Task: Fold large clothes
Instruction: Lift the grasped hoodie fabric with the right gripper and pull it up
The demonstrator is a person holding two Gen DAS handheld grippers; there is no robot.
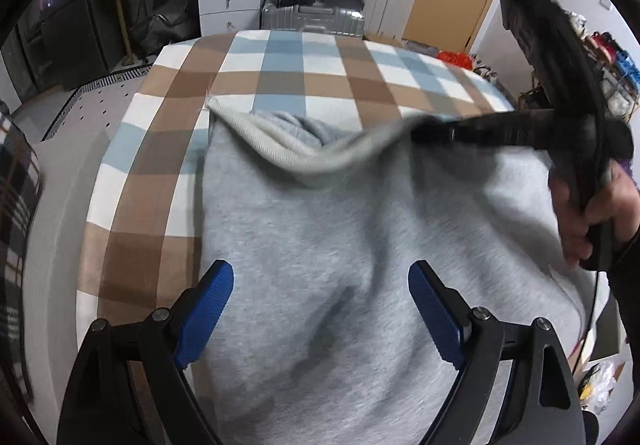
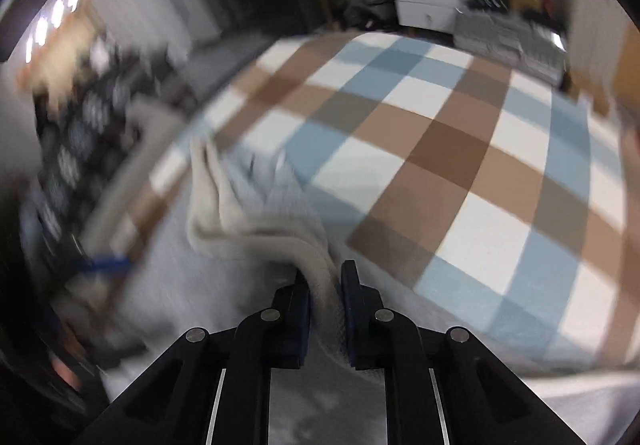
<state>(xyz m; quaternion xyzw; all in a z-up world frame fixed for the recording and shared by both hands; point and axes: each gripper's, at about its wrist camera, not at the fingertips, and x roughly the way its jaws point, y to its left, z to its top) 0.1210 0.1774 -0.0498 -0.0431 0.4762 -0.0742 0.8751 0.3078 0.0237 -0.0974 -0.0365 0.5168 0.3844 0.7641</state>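
Item: grey sweatshirt (image 1: pixel 340 245), spread on checked bed cover (image 1: pixel 280 85). Ribbed hem (image 2: pixel 248 233) is pinched by right gripper (image 2: pixel 325 285); left gripper (image 1: pixel 320 309) is held spread above the cloth. Folding judged barely begun; all folds remain.

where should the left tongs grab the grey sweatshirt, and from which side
Best bet is the ribbed hem at the garment's far left corner, coming from above and the left, over the checked blanket. That band is thick and lifted in a ridge, easier to pinch than the flat body of the grey sweatshirt. The right tongs already clamp the same hem further right; the left tongs are open.
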